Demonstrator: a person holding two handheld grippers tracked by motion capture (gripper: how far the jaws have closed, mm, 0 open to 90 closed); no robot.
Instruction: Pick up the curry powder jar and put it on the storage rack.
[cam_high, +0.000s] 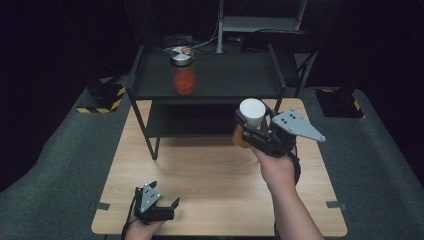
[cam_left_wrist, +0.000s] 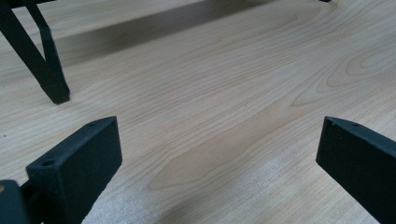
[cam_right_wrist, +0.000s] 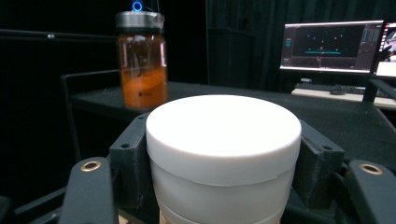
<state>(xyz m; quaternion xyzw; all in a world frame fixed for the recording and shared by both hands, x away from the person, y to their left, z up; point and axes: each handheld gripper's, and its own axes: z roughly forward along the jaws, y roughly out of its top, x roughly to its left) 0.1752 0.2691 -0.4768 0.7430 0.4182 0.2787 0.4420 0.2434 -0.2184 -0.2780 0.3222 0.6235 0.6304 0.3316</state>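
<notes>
High view: right gripper (cam_high: 250, 131) clamped on white-lidded jar (cam_high: 251, 115), held above the table (cam_high: 200, 170) before the black shelf (cam_high: 210, 75); left gripper (cam_high: 167, 206) wide open, empty; risk: jar clipping shelf edge, slipping.

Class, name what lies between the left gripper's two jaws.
Nothing: the left gripper stands open over bare wooden table, as the left gripper view shows.

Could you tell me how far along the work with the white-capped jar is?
Done: one jar stands on the shelf. In hand: the right gripper is shut on the white-capped jar, held above the table. Left, probably: setting it on the shelf. The left gripper is open.
</notes>
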